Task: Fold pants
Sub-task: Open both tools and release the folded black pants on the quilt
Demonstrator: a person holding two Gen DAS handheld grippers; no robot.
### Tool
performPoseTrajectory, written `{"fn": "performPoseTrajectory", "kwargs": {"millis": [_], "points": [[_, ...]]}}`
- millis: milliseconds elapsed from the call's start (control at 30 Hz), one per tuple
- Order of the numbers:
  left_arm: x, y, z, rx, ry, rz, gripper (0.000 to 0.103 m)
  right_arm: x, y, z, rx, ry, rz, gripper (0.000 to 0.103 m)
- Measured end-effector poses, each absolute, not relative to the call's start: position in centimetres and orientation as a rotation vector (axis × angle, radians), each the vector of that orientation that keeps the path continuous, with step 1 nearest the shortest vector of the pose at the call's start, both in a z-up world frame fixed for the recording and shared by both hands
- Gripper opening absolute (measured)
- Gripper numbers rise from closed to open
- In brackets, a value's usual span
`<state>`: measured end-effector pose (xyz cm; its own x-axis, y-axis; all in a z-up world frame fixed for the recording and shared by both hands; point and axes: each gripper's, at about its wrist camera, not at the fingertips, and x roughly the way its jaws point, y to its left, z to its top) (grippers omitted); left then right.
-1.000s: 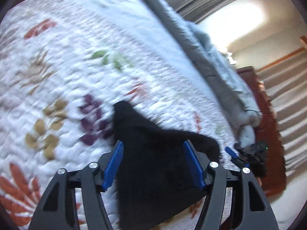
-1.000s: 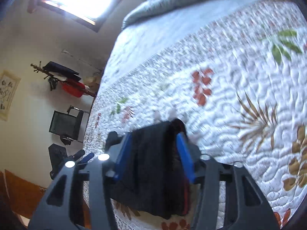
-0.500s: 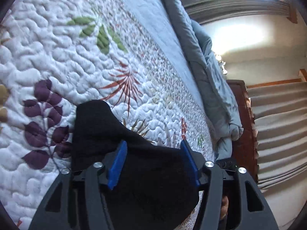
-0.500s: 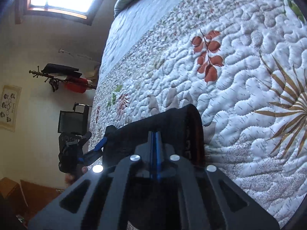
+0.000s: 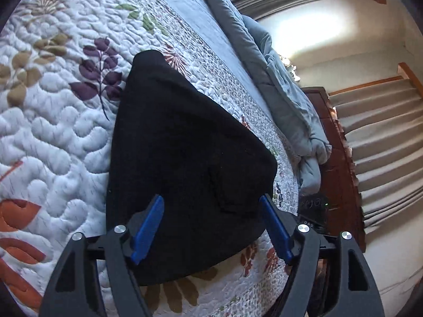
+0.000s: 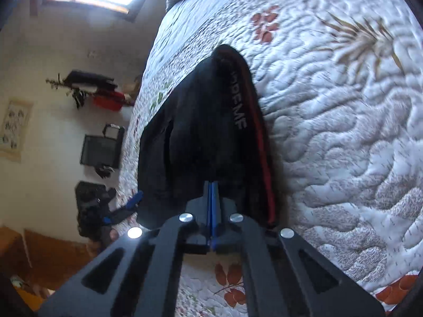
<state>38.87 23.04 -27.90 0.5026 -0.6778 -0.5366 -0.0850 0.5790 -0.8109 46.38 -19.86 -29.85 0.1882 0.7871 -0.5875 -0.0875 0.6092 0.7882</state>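
On the quilt (image 5: pixel 53 137), left gripper (image 5: pixel 211 227) fingers have spread; right gripper (image 6: pixel 212 211) stays clamped on pants (image 6: pixel 206 137).

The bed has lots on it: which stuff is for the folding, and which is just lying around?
For the folding:
black pants
left claw, open
right claw, shut

Just around:
flowered quilt
grey blanket
wall picture
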Motion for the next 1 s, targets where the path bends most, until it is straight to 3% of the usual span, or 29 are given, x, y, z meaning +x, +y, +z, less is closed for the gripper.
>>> {"fn": "performPoseTrajectory", "kwargs": {"millis": [133, 200, 333, 400, 533, 767, 1000], "points": [[38.2, 24.0, -27.1, -0.955, 0.995, -0.395, 0.074, 45.0, -21.7, -28.2, 0.737, 1.192, 0.623, 0.007], [37.1, 24.2, -25.9, -0.938, 0.993, -0.375, 0.078, 43.8, -22.9, -26.9, 0.764, 1.160, 0.579, 0.026], [32.3, 24.2, -22.6, -0.869, 0.982, -0.330, 0.092, 39.2, -24.4, -23.0, 0.740, 1.091, 0.528, 0.042], [29.6, 23.9, -21.0, -0.828, 0.974, -0.318, 0.098, 36.2, -24.6, -21.0, 0.709, 1.060, 0.493, 0.063], [23.3, 22.2, -17.4, -0.653, 0.970, -0.224, 0.099, 28.6, -24.3, -18.0, 0.616, 1.009, 0.423, 0.083], [12.2, 18.5, -12.0, -0.372, 0.923, -0.034, 0.099, 17.9, -22.9, -15.5, 0.452, 0.995, 0.330, 0.092], [3.2, 15.6, -7.4, -0.314, 0.829, 0.109, 0.099, 8.3, -22.2, -13.3, 0.357, 0.971, 0.205, 0.095]]}}
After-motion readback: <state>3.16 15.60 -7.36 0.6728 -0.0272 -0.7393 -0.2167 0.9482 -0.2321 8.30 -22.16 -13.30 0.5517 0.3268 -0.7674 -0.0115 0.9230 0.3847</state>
